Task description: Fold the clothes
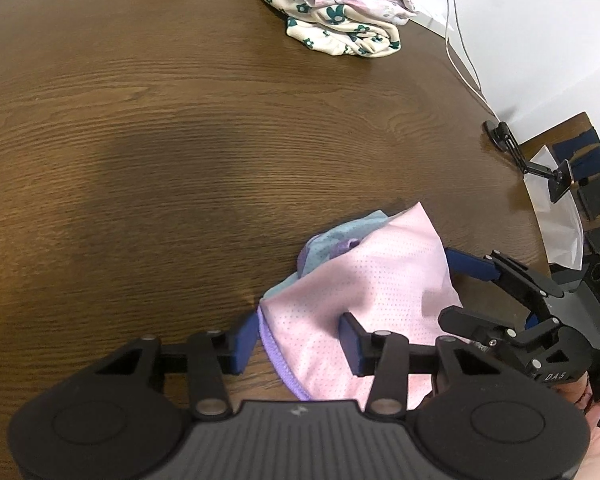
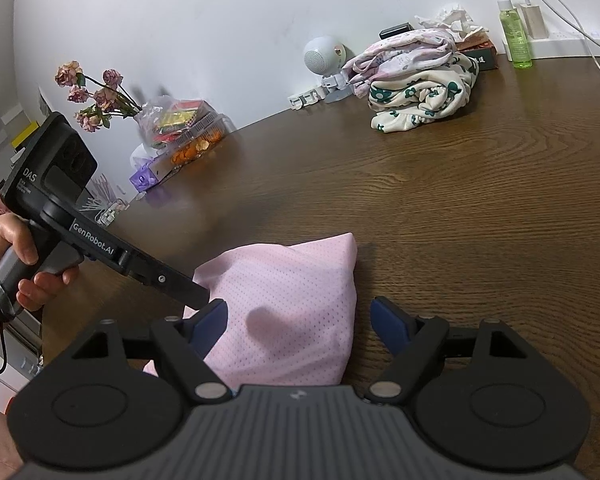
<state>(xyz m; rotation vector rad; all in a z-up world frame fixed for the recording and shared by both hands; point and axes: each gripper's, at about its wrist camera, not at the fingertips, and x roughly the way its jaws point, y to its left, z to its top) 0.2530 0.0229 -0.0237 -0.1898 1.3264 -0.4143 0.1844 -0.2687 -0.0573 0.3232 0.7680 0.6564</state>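
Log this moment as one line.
step: fold clothes | left tool: straddling pink garment edge | right tool: open around garment | pile: untouched, far side of table

Soft indoor light, fisheye-warped edges

desk [image 2: 480, 200]: dark brown wood grain
back edge, left: dried pink roses [image 2: 94, 94], clear bag of bright snacks [image 2: 180, 128]
back edge, middle: white round speaker [image 2: 320, 56]
back edge, right: green spray bottle [image 2: 514, 30], white power strip [image 2: 568, 46] with cable
desk side: black clamp arm [image 1: 516, 148]
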